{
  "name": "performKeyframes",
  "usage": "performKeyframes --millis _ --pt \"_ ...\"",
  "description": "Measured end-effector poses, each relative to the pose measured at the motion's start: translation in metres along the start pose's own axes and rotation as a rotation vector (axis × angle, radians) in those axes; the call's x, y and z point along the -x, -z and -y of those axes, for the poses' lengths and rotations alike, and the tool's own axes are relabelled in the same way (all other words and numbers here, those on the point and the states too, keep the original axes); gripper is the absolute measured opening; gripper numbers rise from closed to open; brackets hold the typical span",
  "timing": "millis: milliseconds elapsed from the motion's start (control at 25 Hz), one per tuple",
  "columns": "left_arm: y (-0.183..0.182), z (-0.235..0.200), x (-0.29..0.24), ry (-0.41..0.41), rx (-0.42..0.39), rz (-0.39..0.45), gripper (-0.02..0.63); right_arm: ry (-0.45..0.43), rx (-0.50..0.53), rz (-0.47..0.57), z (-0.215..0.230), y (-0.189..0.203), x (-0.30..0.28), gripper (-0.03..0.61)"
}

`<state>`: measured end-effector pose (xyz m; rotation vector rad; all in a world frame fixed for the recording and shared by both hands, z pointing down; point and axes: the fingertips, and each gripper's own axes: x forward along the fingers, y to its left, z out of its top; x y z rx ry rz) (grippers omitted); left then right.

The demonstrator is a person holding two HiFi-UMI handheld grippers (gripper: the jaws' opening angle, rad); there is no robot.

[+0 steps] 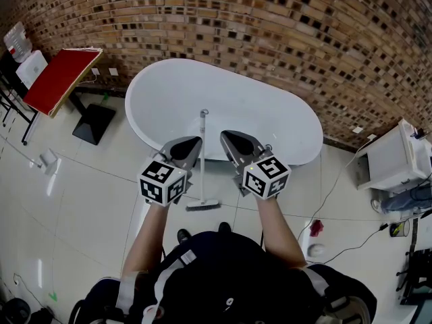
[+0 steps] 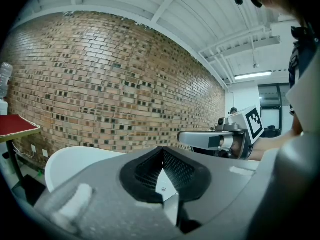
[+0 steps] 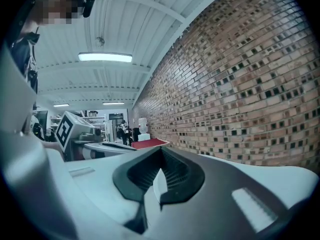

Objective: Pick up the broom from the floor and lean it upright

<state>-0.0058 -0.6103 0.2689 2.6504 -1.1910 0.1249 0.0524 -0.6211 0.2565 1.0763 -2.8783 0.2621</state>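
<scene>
The broom [image 1: 202,160] stands upright with its brush head [image 1: 202,206] on the floor and its grey handle against the rim of the white oval tub [image 1: 169,93]. My left gripper [image 1: 192,142] hovers just left of the handle, and my right gripper [image 1: 229,138] just right of it. Both point level toward the tub and touch nothing. In the left gripper view the jaws [image 2: 162,158] meet with nothing between them, and the right gripper [image 2: 210,140] shows beside them. The right gripper view also shows closed, empty jaws [image 3: 161,156].
A brick wall [image 1: 270,25] runs behind the tub. A red-topped table [image 1: 62,78] with a black base [image 1: 93,123] stands at the left. A white cabinet [image 1: 395,157], cables and a small red item [image 1: 316,228] lie at the right.
</scene>
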Motion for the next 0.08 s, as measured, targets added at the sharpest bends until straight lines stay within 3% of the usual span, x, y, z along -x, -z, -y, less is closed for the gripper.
performKeyframes --millis 80 --pt "0.0000 0.0000 -0.0007 0.003 -0.001 -0.001 0.000 0.002 0.001 -0.004 0.0005 0.0010 -0.0007 0.005"
